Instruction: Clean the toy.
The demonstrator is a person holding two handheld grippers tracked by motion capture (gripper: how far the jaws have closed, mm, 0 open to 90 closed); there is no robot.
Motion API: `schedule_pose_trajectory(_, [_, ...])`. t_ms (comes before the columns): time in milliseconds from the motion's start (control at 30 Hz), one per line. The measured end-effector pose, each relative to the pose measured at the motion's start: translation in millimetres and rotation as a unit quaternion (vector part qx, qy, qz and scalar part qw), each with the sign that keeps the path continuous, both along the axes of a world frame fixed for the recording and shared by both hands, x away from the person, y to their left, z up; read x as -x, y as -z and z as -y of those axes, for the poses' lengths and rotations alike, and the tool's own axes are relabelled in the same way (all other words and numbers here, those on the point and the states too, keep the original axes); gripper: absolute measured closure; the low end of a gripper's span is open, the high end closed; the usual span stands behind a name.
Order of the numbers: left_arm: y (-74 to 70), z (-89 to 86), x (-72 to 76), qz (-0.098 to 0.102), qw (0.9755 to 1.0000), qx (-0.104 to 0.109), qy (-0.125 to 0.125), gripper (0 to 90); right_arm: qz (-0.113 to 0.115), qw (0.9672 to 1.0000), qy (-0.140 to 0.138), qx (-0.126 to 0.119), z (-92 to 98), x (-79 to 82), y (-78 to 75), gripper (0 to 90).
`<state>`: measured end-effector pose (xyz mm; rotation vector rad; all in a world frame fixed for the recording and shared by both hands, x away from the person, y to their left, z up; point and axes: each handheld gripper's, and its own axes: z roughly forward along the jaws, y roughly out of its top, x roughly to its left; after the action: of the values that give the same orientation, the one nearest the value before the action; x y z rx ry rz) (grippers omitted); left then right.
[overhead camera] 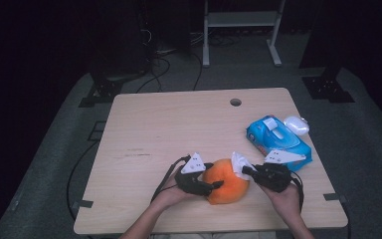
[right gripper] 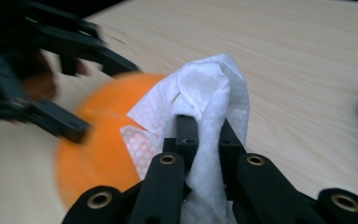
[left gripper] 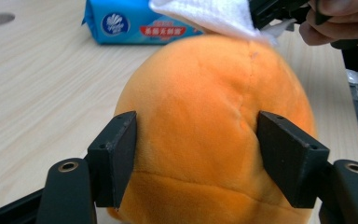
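Orange plush ball (overhead camera: 226,186), one, sits on the desk (overhead camera: 179,129) between both hands. The left gripper (overhead camera: 214,185) reaches level, fingers (left gripper: 114,156) clasping its sides; the right gripper (overhead camera: 244,171) pinches one white wipe (right gripper: 205,93) against its top.
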<state>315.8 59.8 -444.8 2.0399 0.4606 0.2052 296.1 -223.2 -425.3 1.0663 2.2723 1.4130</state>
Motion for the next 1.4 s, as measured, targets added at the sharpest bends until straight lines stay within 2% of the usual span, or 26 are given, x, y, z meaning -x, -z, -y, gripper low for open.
schedule_pose_trajectory(67, [0.8, -2.6, -1.1, -0.006, 1.0000, 0.004, -0.001, 31.4, -0.011, 0.9997, 0.016, 0.014, 7.8, -4.6, 7.5, 83.5])
schedule_pose_trajectory(167, [-1.9, -1.4, -0.9, -0.004, 1.0000, 0.006, 0.003, 28.7, -0.021, 0.9997, 0.015, -0.003, 9.0, -5.0, 10.9, 83.5])
schedule_pose_trajectory(300, [-3.6, 0.2, -3.1, 0.016, 0.9995, 0.026, 0.001, 8.8, -0.001, 0.9998, 0.003, -0.021, 1.7, 0.7, 1.7, 83.5])
schedule_pose_trajectory(400, [1.7, 1.3, -5.7, -0.009, 0.9994, 0.034, 0.002, 9.2, 0.010, 0.9986, -0.021, -0.048, -0.4, 3.3, -3.0, 83.3])
schedule_pose_trajectory(467, [2.1, 1.2, -4.1, -0.010, 0.9996, 0.026, 0.006, 19.3, 0.008, 0.9988, -0.022, -0.043, -1.1, 3.4, -2.2, 83.3])
schedule_pose_trajectory(533, [-2.6, 3.1, 0.0, 0.016, 0.9998, 0.010, 0.002, 33.3, -0.001, 0.9982, -0.018, -0.057, 1.8, 0.9, 1.4, 83.3])
schedule_pose_trajectory(567, [-6.5, 4.3, 3.0, 0.040, 0.9992, 0.002, 0.001, 38.0, -0.005, 0.9978, -0.015, -0.064, 3.3, -0.1, 2.0, 83.2])
schedule_pose_trajectory(633, [-13.1, 7.8, 10.0, 0.094, 0.9954, -0.018, -0.007, 42.4, -0.003, 0.9974, -0.012, -0.071, 3.8, 0.1, 0.4, 83.2])
schedule_pose_trajectory(667, [-14.5, 9.7, 12.4, 0.112, 0.9932, -0.028, -0.011, 43.0, -0.002, 0.9971, -0.015, -0.075, 3.3, 0.4, -0.6, 83.2])
schedule_pose_trajectory(700, [-15.1, 12.6, 15.5, 0.129, 0.9908, -0.041, -0.008, 43.0, -0.001, 0.9969, -0.018, -0.077, 2.0, 0.8, -1.1, 83.1])
schedule_pose_trajectory(733, [-14.6, 13.8, 16.8, 0.132, 0.9902, -0.046, -0.004, 42.6, 0.002, 0.9972, -0.020, -0.072, -1.5, 1.2, -1.2, 83.1])
schedule_pose_trajectory(800, [-13.2, 14.6, 18.8, 0.123, 0.9913, -0.046, 0.009, 39.7, 0.001, 0.9983, -0.022, -0.054, -5.9, 0.8, 1.0, 83.1])
schedule_pose_trajectory(867, [-16.2, 9.0, 15.5, 0.086, 0.9958, -0.018, 0.026, 33.6, -0.010, 0.9981, -0.022, -0.056, -4.8, -1.1, 5.5, 83.2])
schedule_pose_trajectory(900, [-17.8, 5.5, 12.6, 0.073, 0.9970, -0.006, 0.025, 29.7, -0.010, 0.9982, -0.023, -0.054, -4.6, -0.9, 7.3, 83.3])
schedule_pose_trajectory(1000, [-19.3, -1.3, 3.6, 0.044, 0.9989, 0.008, -0.014, 17.5, -0.007, 0.9980, -0.037, -0.050, -9.4, 4.2, 8.0, 83.2])
schedule_pose_trajectory(1033, [-16.1, -2.6, -0.5, 0.023, 0.9994, 0.005, -0.026, 14.1, -0.005, 0.9977, -0.044, -0.051, -11.6, 5.8, 7.2, 83.1])
schedule_pose_trajectory(1100, [-7.6, -2.6, -4.7, -0.020, 0.9996, 0.007, -0.018, 11.7, 0.005, 0.9974, -0.058, -0.041, -19.2, 9.9, 4.8, 83.0])
schedule_pose_trajectory(1133, [-4.2, -2.3, -4.8, -0.021, 0.9996, 0.007, -0.016, 13.3, 0.007, 0.9976, -0.059, -0.037, -20.7, 10.1, 4.3, 83.0])
schedule_pose_trajectory(1167, [-4.0, -2.2, -3.2, -0.007, 0.9998, 0.004, -0.017, 20.3, 0.006, 0.9977, -0.057, -0.035, -21.0, 9.2, 4.1, 83.0])
schedule_pose_trajectory(1200, [-7.7, -0.7, 0.3, 0.019, 0.9996, -0.011, -0.020, 29.0, 0.004, 0.9978, -0.054, -0.037, -20.3, 8.2, 4.4, 83.1])
schedule_pose_trajectory(1233, [-11.2, 1.7, 5.5, 0.058, 0.9977, -0.019, -0.029, 37.0, 0.001, 0.9978, -0.050, -0.043, -18.8, 6.8, 5.1, 83.1])
schedule_pose_trajectory(1267, [-14.2, 5.1, 11.5, 0.097, 0.9942, -0.029, -0.036, 41.9, 0.004, 0.9980, -0.043, -0.047, -18.0, 6.5, 4.5, 83.1])
schedule_pose_trajectory(1300, [-16.8, 8.4, 16.5, 0.134, 0.9894, -0.039, -0.041, 43.8, 0.008, 0.9981, -0.038, -0.047, -17.8, 7.1, 2.5, 83.1])
schedule_pose_trajectory(1333, [-18.4, 11.2, 19.6, 0.157, 0.9856, -0.045, -0.043, 44.3, 0.015, 0.9981, -0.038, -0.046, -18.1, 8.0, 0.0, 83.1])
schedule_pose_trajectory(1367, [-19.2, 12.4, 20.2, 0.167, 0.9837, -0.055, -0.038, 44.1, 0.022, 0.9978, -0.038, -0.048, -18.7, 8.7, -1.8, 83.1])
schedule_pose_trajectory(1400, [-18.1, 13.0, 20.3, 0.165, 0.9840, -0.056, -0.036, 43.1, 0.023, 0.9978, -0.039, -0.049, -19.5, 9.1, -2.8, 83.1])
